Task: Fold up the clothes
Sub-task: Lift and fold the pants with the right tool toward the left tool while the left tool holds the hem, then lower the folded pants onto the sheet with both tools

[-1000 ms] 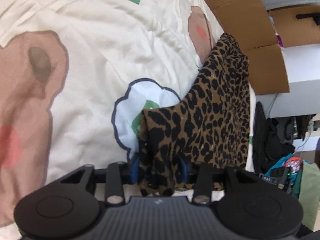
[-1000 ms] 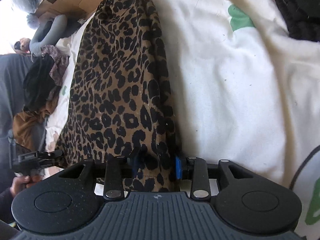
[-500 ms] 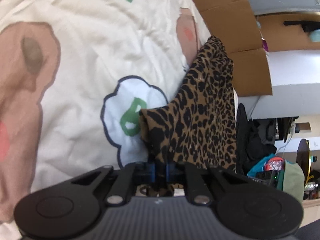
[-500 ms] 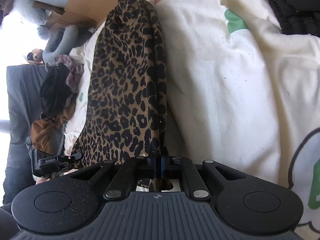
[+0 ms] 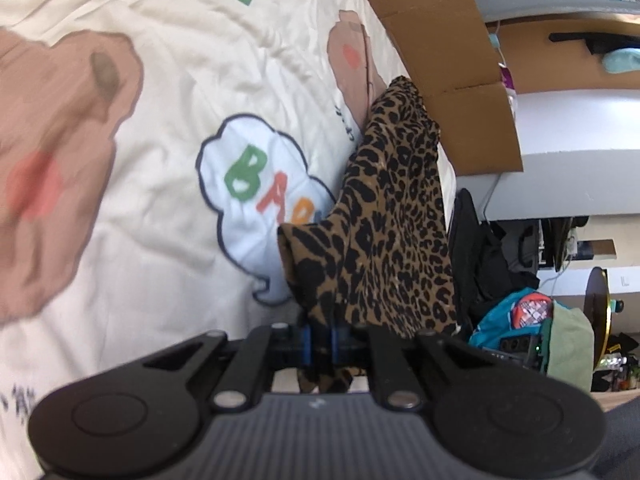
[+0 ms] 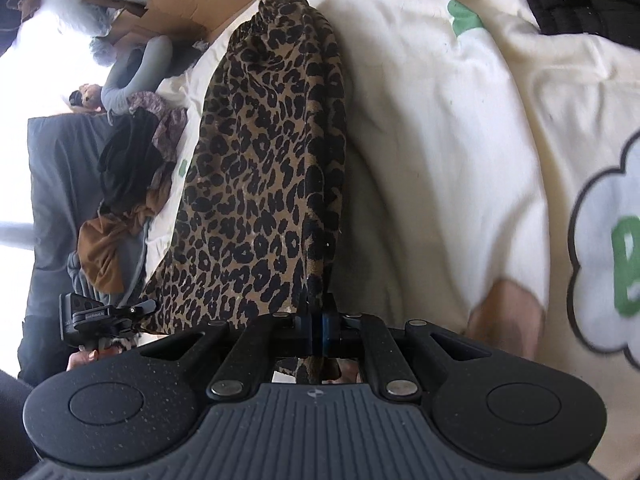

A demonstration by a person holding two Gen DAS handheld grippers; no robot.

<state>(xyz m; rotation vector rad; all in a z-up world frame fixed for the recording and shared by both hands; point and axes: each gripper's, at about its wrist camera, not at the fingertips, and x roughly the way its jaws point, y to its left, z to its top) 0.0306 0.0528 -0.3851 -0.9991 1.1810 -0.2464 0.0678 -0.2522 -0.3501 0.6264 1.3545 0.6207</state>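
Spread over a cream cartoon-print bedspread (image 5: 160, 80), near its cardboard-lined far edge, a leopard-print garment (image 5: 396, 216) is pinched at two corners by the closed left gripper (image 5: 319, 340) and right gripper (image 6: 318, 330).

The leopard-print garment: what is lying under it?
Under the leopard-print garment lies the cream cartoon-print bedcover. It covers part of the printed cloud with letters; the rest beneath is hidden.
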